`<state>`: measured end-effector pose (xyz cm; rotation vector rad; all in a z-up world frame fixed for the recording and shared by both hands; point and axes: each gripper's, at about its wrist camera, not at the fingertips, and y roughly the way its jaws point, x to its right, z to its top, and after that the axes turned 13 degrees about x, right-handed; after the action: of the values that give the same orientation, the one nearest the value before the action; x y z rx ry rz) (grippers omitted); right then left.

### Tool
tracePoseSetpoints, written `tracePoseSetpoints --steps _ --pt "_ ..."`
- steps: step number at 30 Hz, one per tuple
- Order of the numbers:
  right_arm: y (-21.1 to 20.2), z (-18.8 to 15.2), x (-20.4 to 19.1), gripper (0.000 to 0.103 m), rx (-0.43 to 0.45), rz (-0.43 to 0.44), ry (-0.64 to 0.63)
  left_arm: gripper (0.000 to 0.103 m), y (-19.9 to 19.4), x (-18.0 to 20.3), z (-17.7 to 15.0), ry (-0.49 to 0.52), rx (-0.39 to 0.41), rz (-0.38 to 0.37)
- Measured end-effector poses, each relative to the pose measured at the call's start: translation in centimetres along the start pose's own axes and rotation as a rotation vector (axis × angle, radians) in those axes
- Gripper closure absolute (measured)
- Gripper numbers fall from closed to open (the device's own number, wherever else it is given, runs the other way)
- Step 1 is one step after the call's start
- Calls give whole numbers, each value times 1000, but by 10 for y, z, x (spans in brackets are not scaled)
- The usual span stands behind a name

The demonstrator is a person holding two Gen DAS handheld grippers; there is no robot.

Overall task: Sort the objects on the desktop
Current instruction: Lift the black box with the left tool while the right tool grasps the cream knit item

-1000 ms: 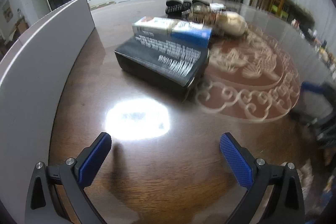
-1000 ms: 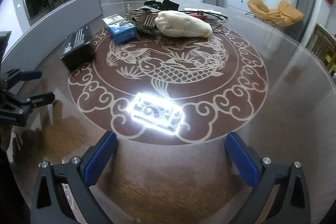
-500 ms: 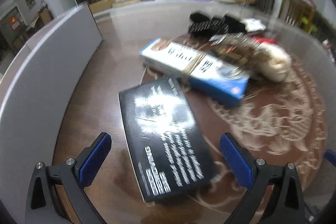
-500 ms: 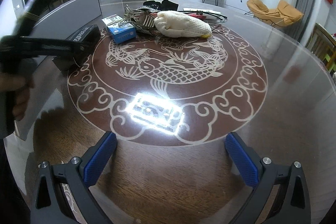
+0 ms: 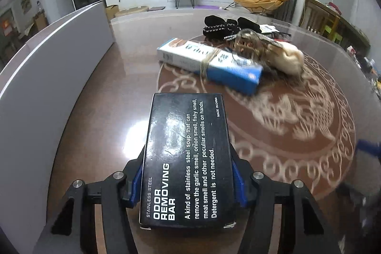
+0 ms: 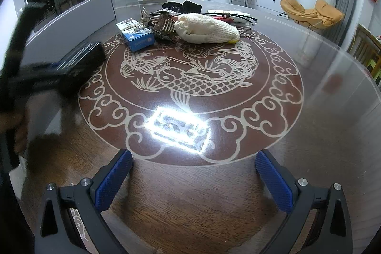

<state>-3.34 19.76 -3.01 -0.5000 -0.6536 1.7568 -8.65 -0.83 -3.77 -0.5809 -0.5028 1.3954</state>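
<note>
closing the left tongs (image 5: 187, 179) on the black box (image 5: 188, 158), blue pads (image 5: 238, 182) pressing both long sides, box lying along the fingers just above the worktop (image 5: 114, 92). holding the right tongs (image 6: 194, 179) wide open and empty over the worktop's near edge. lying beyond: blue-and-white carton (image 5: 212, 61), cream knitted bundle (image 6: 206, 27).

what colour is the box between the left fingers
Black box with white lettering, clearest in the left wrist view.
</note>
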Motion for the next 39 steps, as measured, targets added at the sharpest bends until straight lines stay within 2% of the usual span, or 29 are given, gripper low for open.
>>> tracePoseSetpoints --steps 5,8,10,13,14,16,19,21,23,25,26,27,28,33,37,39 --pt "1 0 -1 0 -2 -3 -8 44 -13 -2 -12 -1 29 1" --pt "12 16 6 0 7 114 63 44 -15 -4 -14 0 30 -2" --pt "28 40 20 7 7 157 194 44 -15 -4 -14 1 30 -1" --pt "59 78 46 18 17 170 442 44 -15 -4 -15 1 30 -1" --pt "70 87 53 18 13 163 515 44 -15 -4 -15 1 30 -1" --pt "98 104 66 28 -14 132 660 44 -15 -4 -15 1 30 -1" --pt "126 117 72 28 -35 81 786 43 -15 -5 -15 -1 30 -1" --pt "135 127 65 28 -41 43 745 43 -11 -5 -12 -1 29 -1" --pt "143 136 50 35 -61 36 638 43 -12 -5 -12 -1 29 -1" --pt "143 138 38 49 -64 39 534 43 -11 -5 -12 -1 29 -1" --pt "141 136 33 52 -61 61 488 43 -11 -6 -12 -1 29 -2" --pt "136 133 27 61 -59 96 435 43 -11 -5 -12 -1 29 -2" --pt "132 130 24 63 -62 120 397 43 -11 -6 -12 -1 29 -2" --pt "88 96 6 63 -93 233 144 43 -11 -6 -12 -1 29 -3" --pt "44 57 8 63 -159 359 76 44 -13 -7 -15 -4 29 -13" --pt "27 43 10 61 -155 347 41 44 -20 -6 -21 6 30 -27"
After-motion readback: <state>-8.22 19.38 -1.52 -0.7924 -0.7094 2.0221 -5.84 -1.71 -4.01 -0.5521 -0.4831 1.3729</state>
